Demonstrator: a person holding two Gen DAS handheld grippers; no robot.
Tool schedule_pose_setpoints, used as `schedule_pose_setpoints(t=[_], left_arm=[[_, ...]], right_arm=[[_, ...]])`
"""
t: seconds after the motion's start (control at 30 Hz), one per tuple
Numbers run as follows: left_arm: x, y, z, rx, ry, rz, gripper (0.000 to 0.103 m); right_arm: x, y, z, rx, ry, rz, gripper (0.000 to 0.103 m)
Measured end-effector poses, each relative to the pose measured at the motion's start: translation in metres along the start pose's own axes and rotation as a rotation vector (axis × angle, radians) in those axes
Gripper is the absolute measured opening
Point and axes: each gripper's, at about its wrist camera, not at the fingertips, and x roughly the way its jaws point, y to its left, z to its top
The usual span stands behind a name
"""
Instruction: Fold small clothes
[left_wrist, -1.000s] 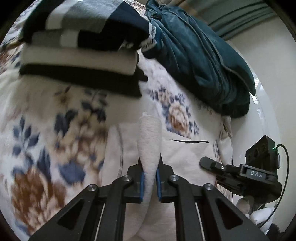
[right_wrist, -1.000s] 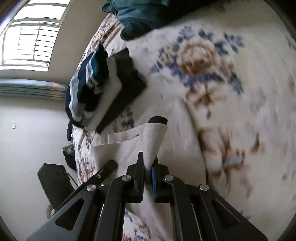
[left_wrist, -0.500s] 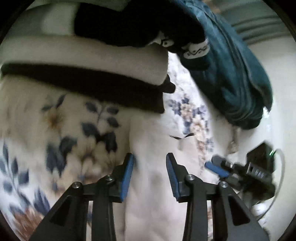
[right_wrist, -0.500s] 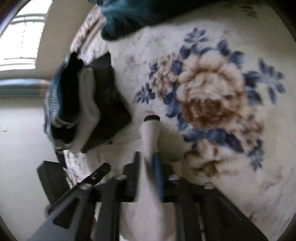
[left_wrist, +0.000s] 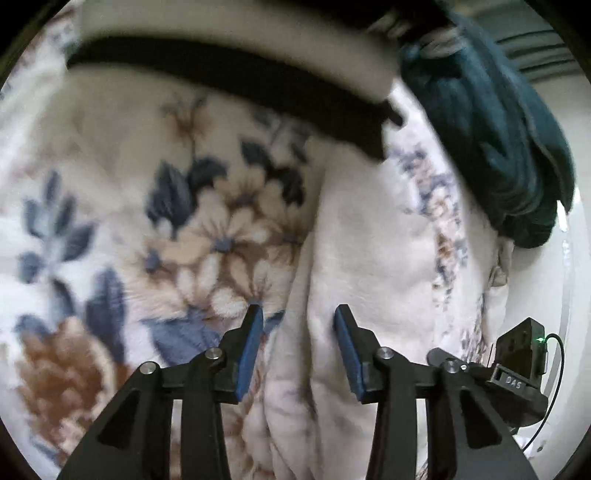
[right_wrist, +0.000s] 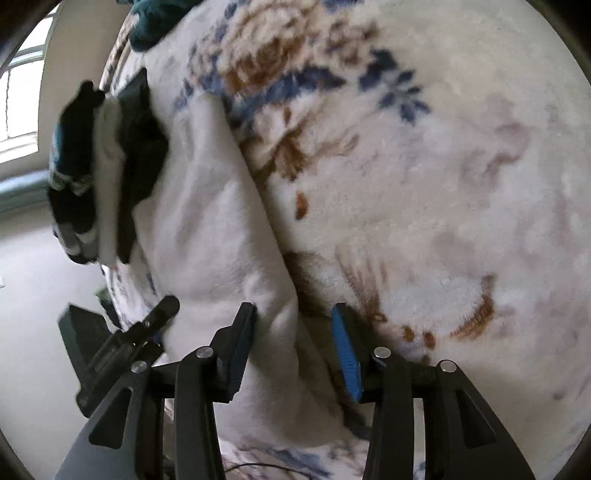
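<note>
Left gripper (left_wrist: 298, 317) with jaws opening, cream fleece garment (left_wrist: 365, 236) lying between them on a floral blanket (left_wrist: 110, 192), folded clothes stack (left_wrist: 236, 62) beyond, teal blanket (left_wrist: 491, 140) at right, right gripper (left_wrist: 436, 356) beside.

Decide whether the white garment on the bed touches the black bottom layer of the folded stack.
Touching. The right wrist view shows the white garment lying against the black layer, with no blanket visible between them.
</note>
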Motion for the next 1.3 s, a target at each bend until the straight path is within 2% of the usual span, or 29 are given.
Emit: schedule_pose_setpoints(t=[0.07,0.13,0.17,0.23,0.27,0.3,0.33,0.37,0.4,0.5,0.57,0.63,0.7,0.73,0.77,0.8,0.83,0.97,1.13,1.2,1.23,1.27,1.3], left_arm=[[-0.023,-0.011,-0.012,0.001,-0.034,-0.036,0.038],[-0.025,-0.024,-0.024,0.022,-0.032,-0.045,0.038],[-0.022,-0.031,-0.032,0.045,-0.023,-0.03,0.039],[-0.005,-0.037,-0.045,0.095,0.018,0.052,0.039],[0.007,-0.033,-0.055,0.104,0.051,0.087,0.039],[0.017,-0.027,-0.063,0.106,0.074,0.111,0.039],[0.023,-0.02,-0.068,0.101,0.085,0.129,0.042],[0.026,-0.009,-0.072,0.077,0.085,0.119,0.051],[0.027,0.003,-0.073,0.04,0.074,0.095,0.06],[0.024,0.019,-0.072,-0.022,0.074,0.041,0.061],[0.012,0.019,-0.071,-0.042,0.068,0.027,0.061],[-0.01,0.017,-0.078,-0.089,0.009,-0.037,0.059],[-0.028,0.024,-0.092,-0.192,-0.042,-0.145,0.069],[-0.034,0.027,-0.103,-0.253,-0.062,-0.187,0.073],[-0.036,0.033,-0.118,-0.332,-0.08,-0.248,0.079],[-0.033,0.035,-0.127,-0.375,-0.084,-0.276,0.08],[-0.03,0.038,-0.137,-0.425,-0.085,-0.31,0.08],[0.015,0.038,-0.156,-0.588,-0.071,-0.445,0.08],[0.05,0.03,-0.146,-0.626,-0.131,-0.453,0.08],[0.048,0.031,-0.145,-0.659,-0.216,-0.452,0.077],[0.046,0.03,-0.145,-0.66,-0.232,-0.444,0.071],[0.042,0.03,-0.143,-0.637,-0.23,-0.429,0.05],[0.042,0.03,-0.144,-0.618,-0.225,-0.429,0.04]], right_arm=[[-0.019,0.01,-0.013,-0.017,-0.01,0.066,0.047],[-0.021,0.019,-0.029,-0.059,0.026,0.076,0.047],[-0.019,0.023,-0.035,-0.079,0.04,0.048,0.047],[-0.008,0.024,-0.046,-0.112,0.074,-0.013,0.047],[-0.001,0.02,-0.052,-0.117,0.085,-0.061,0.047],[0.004,0.014,-0.056,-0.105,0.089,-0.071,0.048],[0.005,0.011,-0.057,-0.097,0.093,-0.076,0.05],[0.008,0.008,-0.058,-0.105,0.09,-0.098,0.056],[0.011,0.005,-0.059,-0.123,0.083,-0.133,0.058],[0.022,0.001,-0.059,-0.122,0.086,-0.139,0.062],[0.018,-0.001,-0.056,-0.095,0.094,-0.099,0.062],[0.003,-0.005,-0.054,-0.064,0.081,-0.022,0.062],[-0.019,-0.011,-0.05,-0.036,0.048,0.041,0.065],[-0.03,-0.014,-0.05,-0.02,0.032,0.064,0.069],[-0.038,-0.017,-0.051,-0.006,0.018,0.082,0.079],[-0.047,-0.02,-0.053,0.002,0.007,0.094,0.084],[-0.053,-0.024,-0.054,0.005,-0.002,0.097,0.092],[-0.063,-0.037,-0.057,-0.002,-0.029,0.046,0.093],[-0.058,-0.051,-0.06,0.022,-0.051,0.004,0.094],[-0.058,-0.058,-0.059,0.035,-0.051,-0.001,0.094],[-0.056,-0.061,-0.058,0.042,-0.049,0.001,0.094],[-0.056,-0.064,-0.058,0.048,-0.045,0.0,0.094],[-0.054,-0.065,-0.058,0.053,-0.041,-0.006,0.094]])
